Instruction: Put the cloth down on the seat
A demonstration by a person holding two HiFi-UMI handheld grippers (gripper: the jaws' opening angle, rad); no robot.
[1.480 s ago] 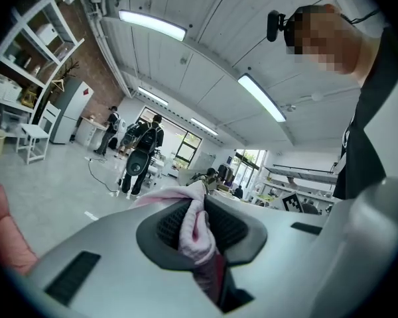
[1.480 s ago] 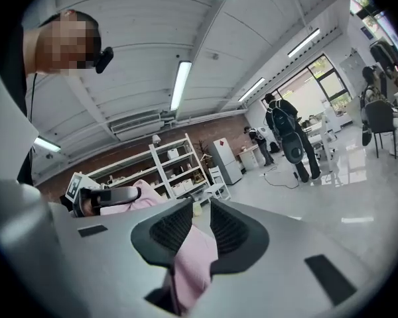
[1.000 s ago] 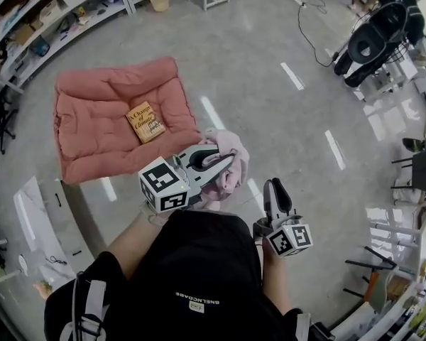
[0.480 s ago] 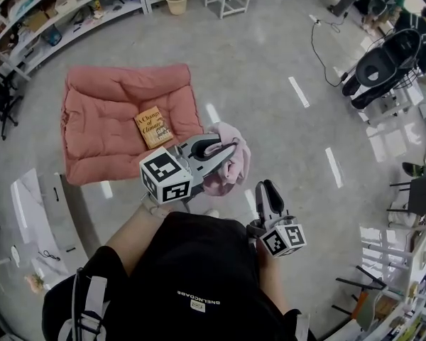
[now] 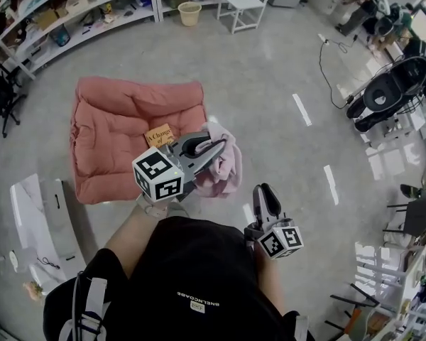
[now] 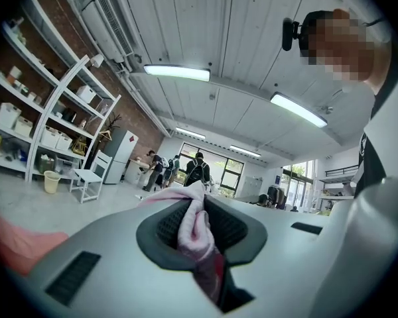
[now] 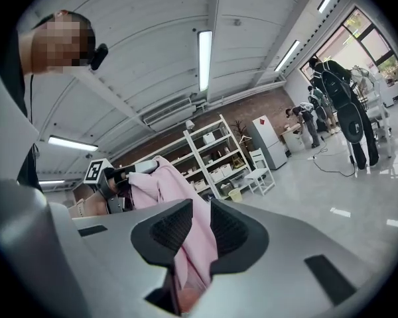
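Observation:
My left gripper (image 5: 220,146) (image 6: 194,227) is shut on a bunched pink cloth (image 5: 226,165) (image 6: 198,234), which hangs in the air by the right edge of the seat. The seat is a salmon-red cushion (image 5: 113,137) lying on the floor, and its corner shows at the lower left of the left gripper view (image 6: 10,250). A yellow book (image 5: 158,133) lies on the cushion, partly hidden by the gripper. My right gripper (image 5: 264,189) (image 7: 194,234) is lower right, with floor between it and the cloth in the head view. In its own view pink cloth (image 7: 186,211) fills the narrow gap between its pads.
Shelving (image 5: 71,6) runs along the far wall with a bin (image 5: 189,13) and a white chair (image 5: 245,2). Black chairs (image 5: 383,91) stand at the right. A white panel (image 5: 35,212) lies on the floor at the left. People (image 6: 198,169) stand far off.
Both grippers have travelled forward toward the cushion, the cloth still in the left one. The left gripper now overlaps the cushion's right edge and covers part of the book.

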